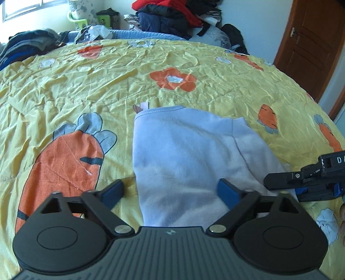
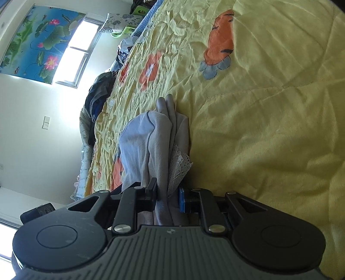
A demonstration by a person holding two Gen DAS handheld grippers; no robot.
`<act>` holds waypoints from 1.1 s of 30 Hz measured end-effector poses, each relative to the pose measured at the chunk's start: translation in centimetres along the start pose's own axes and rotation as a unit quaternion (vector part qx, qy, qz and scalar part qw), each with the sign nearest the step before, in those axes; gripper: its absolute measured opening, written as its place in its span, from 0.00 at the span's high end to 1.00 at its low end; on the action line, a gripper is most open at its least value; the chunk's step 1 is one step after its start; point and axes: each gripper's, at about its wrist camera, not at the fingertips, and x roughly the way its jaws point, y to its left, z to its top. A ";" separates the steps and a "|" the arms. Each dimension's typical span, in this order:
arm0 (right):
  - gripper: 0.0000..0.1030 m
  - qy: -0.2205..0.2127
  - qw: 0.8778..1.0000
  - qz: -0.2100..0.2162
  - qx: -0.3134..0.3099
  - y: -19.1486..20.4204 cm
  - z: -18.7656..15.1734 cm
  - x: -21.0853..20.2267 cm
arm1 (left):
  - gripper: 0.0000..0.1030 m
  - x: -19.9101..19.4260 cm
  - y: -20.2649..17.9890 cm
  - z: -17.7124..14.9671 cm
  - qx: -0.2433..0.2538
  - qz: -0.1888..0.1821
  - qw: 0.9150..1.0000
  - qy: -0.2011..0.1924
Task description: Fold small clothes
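Your left gripper (image 1: 172,189) hovers with fingers spread over the pale blue garment (image 1: 183,155) lying on the yellow bedspread (image 1: 86,86). Your right gripper (image 2: 167,197) pinches the garment's bunched edge, apparently with lace trim (image 2: 180,170).

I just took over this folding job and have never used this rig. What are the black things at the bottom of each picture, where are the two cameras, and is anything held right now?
The black parts are handheld two-finger grippers, one in each of a person's hands, each with a camera looking along its fingers.

The left wrist view shows the left gripper, its blue pads spread wide over a pale blue garment lying on a yellow carrot-print bedspread. It grips nothing. The right gripper enters at that picture's right edge.

The right wrist view is rolled sideways, so the bed looks tilted. There the right gripper is closed on a bunched edge of the garment, with a bit of lace trim beside the pinch.

Piles of clothes lie at the bed's far edge.
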 end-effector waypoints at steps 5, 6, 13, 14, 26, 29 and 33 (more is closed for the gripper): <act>0.57 0.001 1.000 0.006 -0.005 0.7 -0.2 -0.4 | 0.42 -0.6 0.4 0.4 -0.007 -0.034 0.999 0.011; 0.52 0.001 1.000 0.007 -0.007 0.9 -0.2 -0.4 | 0.40 -0.7 0.8 0.4 -0.014 -0.051 0.998 0.015; 0.41 0.001 0.999 0.035 0.015 0.7 0.3 -1.2 | 0.26 -0.8 5.2 0.3 -0.135 -0.175 0.974 0.054; 0.41 0.004 0.999 0.039 0.020 0.5 0.4 -1.2 | 0.26 -0.6 5.9 0.4 -0.158 -0.188 0.967 0.060; 0.78 0.028 0.999 0.026 -0.006 1.1 -0.4 0.0 | 0.81 0.0 7.4 0.1 -0.212 -0.156 0.961 0.086; 0.81 0.006 1.000 0.012 -0.026 1.1 -1.2 0.0 | 0.86 -0.2 6.3 0.4 -0.166 -0.131 0.975 0.072; 0.81 -0.008 0.998 0.007 -0.065 3.1 -2.1 -0.5 | 0.89 -2.3 2.7 0.6 -0.051 -0.066 0.996 0.026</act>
